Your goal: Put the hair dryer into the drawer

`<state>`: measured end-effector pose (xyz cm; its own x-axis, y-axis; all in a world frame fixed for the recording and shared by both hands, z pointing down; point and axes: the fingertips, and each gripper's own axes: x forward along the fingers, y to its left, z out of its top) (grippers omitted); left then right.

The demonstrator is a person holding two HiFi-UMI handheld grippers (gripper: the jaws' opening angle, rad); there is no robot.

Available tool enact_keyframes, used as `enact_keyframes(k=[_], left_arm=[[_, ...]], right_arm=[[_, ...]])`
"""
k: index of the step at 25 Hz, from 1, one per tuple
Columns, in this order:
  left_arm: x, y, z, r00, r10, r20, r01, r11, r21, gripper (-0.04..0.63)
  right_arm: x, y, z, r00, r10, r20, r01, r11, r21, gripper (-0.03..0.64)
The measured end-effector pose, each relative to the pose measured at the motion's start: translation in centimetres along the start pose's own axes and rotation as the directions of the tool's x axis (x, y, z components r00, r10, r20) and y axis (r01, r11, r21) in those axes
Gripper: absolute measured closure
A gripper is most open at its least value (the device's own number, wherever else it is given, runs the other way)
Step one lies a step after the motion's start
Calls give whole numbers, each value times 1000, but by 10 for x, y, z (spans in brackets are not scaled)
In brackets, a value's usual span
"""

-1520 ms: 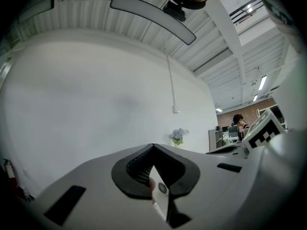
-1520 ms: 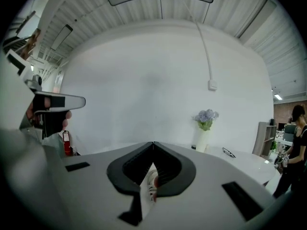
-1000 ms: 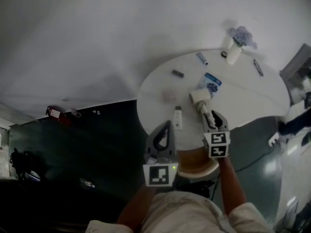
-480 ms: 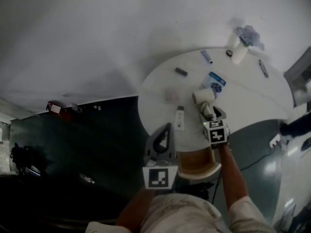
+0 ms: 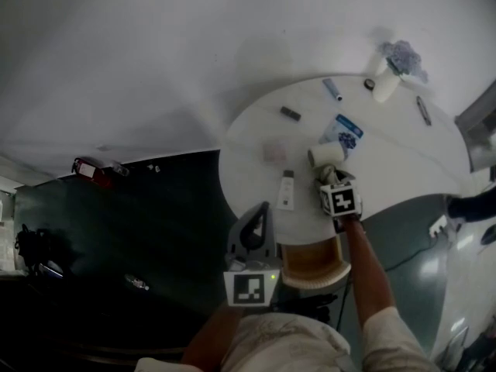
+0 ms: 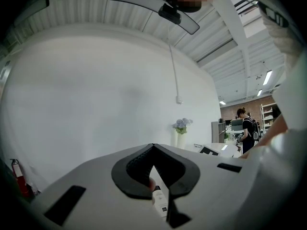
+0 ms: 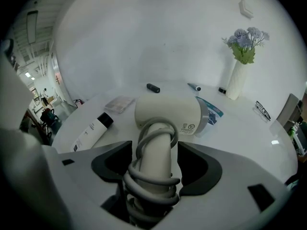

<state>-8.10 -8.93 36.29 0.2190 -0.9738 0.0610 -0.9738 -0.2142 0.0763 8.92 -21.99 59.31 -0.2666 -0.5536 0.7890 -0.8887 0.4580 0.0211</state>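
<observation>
As its jaws have just been opening to take the hair dryer (image 7: pixel 165 113), the right tool (image 7: pixel 156 161) straddles its handle, released; left tool (image 6: pixel 153 148) clenched.

Drawer (image 5: pixel 310 260) unobstructed (bottle (image 5: pixel 286 190) nearby)

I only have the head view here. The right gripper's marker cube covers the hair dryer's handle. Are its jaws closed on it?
Observer: No. The right gripper view shows the right gripper with its jaws wide apart, one on each side of the handle of the hair dryer and not pressing it. They have just been opening.
Operator: Is the cord hanging loose?
Observer: No, the cord is coiled around the handle.
Operator: And the other one?
Observer: The left gripper has its jaws together, with nothing in them.
</observation>
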Motion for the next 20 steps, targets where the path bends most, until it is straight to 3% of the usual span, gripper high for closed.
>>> enact_keyframes(k=[15, 20], left_arm=[[0, -4, -9, 999, -22, -28, 22, 1000, -7, 600], [-2, -3, -9, 999, -18, -39, 17, 1000, -15, 600]], right_arm=[[9, -3, -9, 998, 24, -57, -20, 997, 72, 348], [9, -3, -7, 1000, 16, -20, -14, 997, 81, 351]])
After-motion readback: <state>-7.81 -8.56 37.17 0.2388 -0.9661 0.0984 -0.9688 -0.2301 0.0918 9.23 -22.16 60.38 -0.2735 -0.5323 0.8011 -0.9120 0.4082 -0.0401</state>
